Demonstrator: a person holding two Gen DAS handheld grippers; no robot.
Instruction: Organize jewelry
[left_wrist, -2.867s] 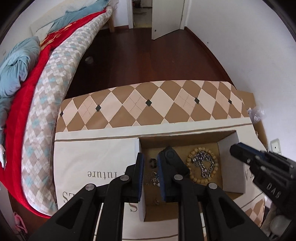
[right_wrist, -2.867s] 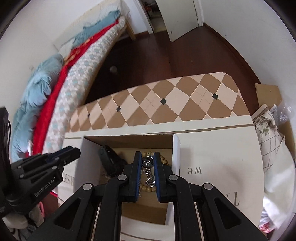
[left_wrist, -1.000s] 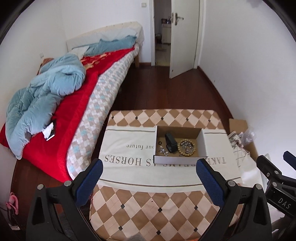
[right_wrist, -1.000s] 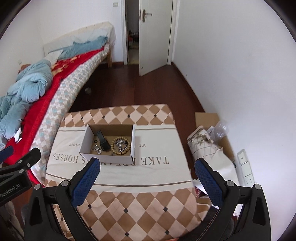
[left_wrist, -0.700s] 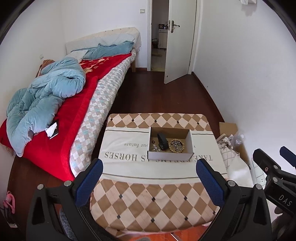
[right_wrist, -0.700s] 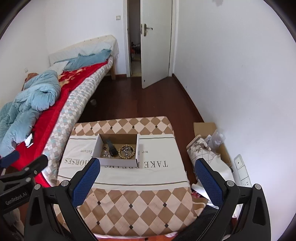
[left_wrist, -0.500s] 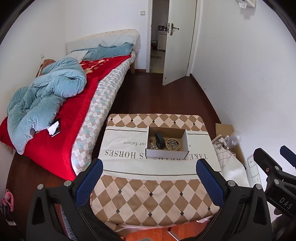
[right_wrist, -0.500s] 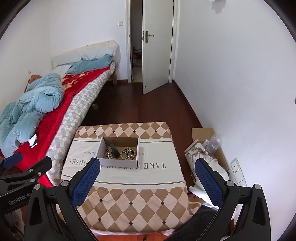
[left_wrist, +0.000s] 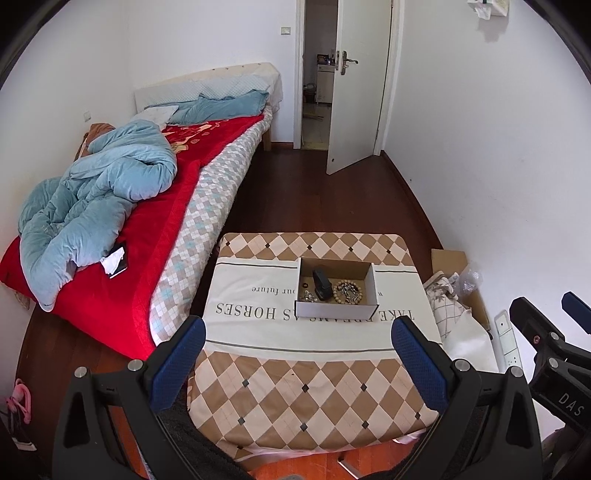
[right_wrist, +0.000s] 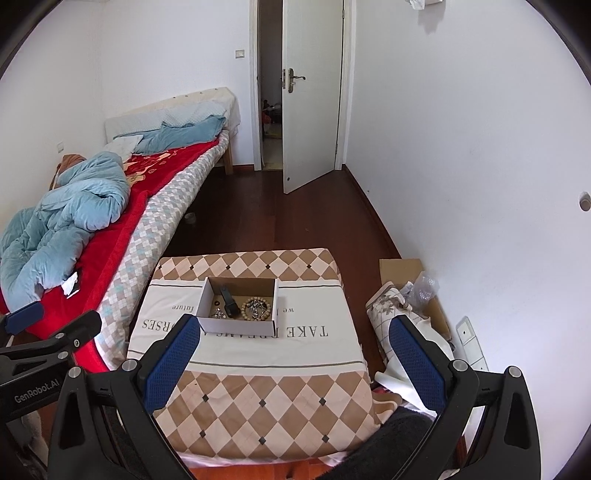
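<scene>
A small open cardboard box (left_wrist: 337, 314) stands on the cloth-covered table (left_wrist: 314, 387). Inside lie a wooden bead bracelet (left_wrist: 348, 291) with a silver chain, a black clip-like item (left_wrist: 320, 283), and small silver pieces (left_wrist: 309, 294). The box also shows in the right wrist view (right_wrist: 236, 325), with the bracelet (right_wrist: 255, 309). My left gripper (left_wrist: 301, 360) is wide open and empty, held high and well back from the table. My right gripper (right_wrist: 295, 354) is also wide open and empty, far back from the box.
A bed (left_wrist: 129, 229) with a red blanket and blue duvet runs along the left. A phone (left_wrist: 117, 261) lies on it. Bags and cardboard (left_wrist: 454, 295) sit on the floor right of the table. An open door (left_wrist: 358, 88) is at the back.
Both grippers, earlier shut low inside the box, have opened wide and pulled up and far back from the table. The jewelry stays in the box.
</scene>
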